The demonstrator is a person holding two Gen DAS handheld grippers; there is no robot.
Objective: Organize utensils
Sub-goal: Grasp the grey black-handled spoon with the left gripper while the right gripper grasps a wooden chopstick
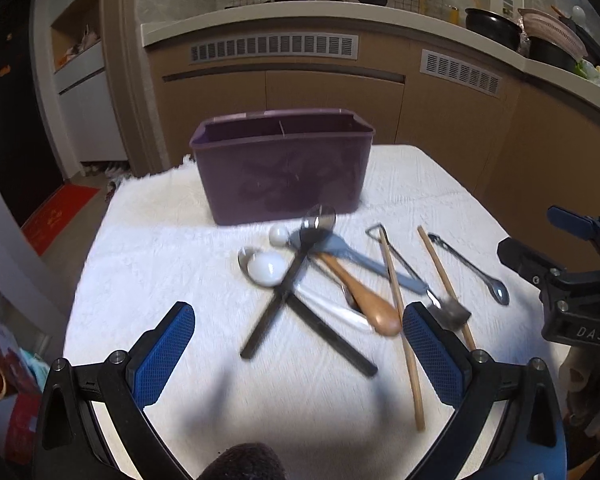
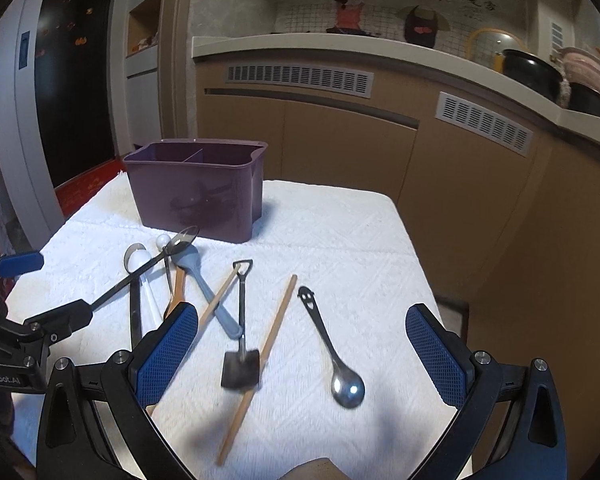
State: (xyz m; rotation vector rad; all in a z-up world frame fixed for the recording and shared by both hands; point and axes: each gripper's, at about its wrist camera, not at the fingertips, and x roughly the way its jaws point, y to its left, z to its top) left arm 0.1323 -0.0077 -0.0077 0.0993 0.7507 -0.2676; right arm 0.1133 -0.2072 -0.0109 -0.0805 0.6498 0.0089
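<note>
1. While both claws hang over the table (image 2: 340,232) with its white towel, the left claw (image 1: 298,356) is spread wide with nothing between its blue pads, parked above the pile's handles.
2. Farthest left in the pile: a white ceramic spoon (image 1: 265,267) lying over a steel spoon with a black handle (image 1: 320,332), crossed by another black-handled steel spoon (image 1: 284,284) whose bowl nearly reaches the bin.
3. Back of the table: purple utensil bin (image 1: 282,168), upright, divider visible inside, looks like nothing's in it.
4. Middle: a grey spoon (image 2: 204,284) and a wooden spoon (image 1: 360,296) tangled with the rest.
5. Then a little shovel-shaped spoon (image 2: 241,344) crossing one wooden chopstick (image 2: 216,300) and touching the other chopstick (image 2: 264,356).
6. Right of those, on its own: a steel spoon with a smiley-face handle (image 2: 332,352).
7. Right claw (image 2: 302,360) is released too, wide apart, hovering over the shovel and smiley spoon.
</note>
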